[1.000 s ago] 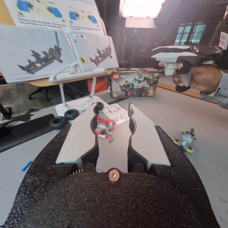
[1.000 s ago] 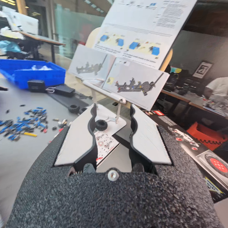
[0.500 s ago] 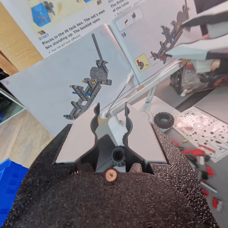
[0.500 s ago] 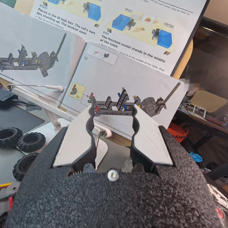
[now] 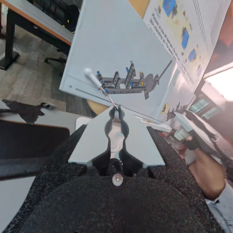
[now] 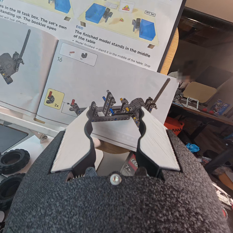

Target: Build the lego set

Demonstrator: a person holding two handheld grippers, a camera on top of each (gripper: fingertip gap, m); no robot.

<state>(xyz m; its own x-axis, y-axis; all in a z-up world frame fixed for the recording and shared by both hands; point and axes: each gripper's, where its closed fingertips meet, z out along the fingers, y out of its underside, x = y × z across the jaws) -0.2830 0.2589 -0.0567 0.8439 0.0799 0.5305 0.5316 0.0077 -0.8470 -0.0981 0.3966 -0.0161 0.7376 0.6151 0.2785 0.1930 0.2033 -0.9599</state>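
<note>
- My left gripper (image 5: 116, 109) looks clenched on the thin, white-tipped steel page-holder wire (image 5: 93, 80), which slants far-left from the jaws.
- My right gripper (image 6: 115, 109), released and empty, faces the white paper instruction booklet (image 6: 113, 80).

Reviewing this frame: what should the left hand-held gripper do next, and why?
Probably swing the page-holder wire off the booklet. The left hand-held gripper seems pinched on the wire's base while its white tip presses the left page; the right hand-held gripper is open before the right page, perhaps to turn it.

Grey carpet floor (image 5: 29, 78), a wood-edged desk (image 5: 41, 24), bright light (image 5: 219, 87) and cluttered tables (image 6: 206, 113) behind.
</note>
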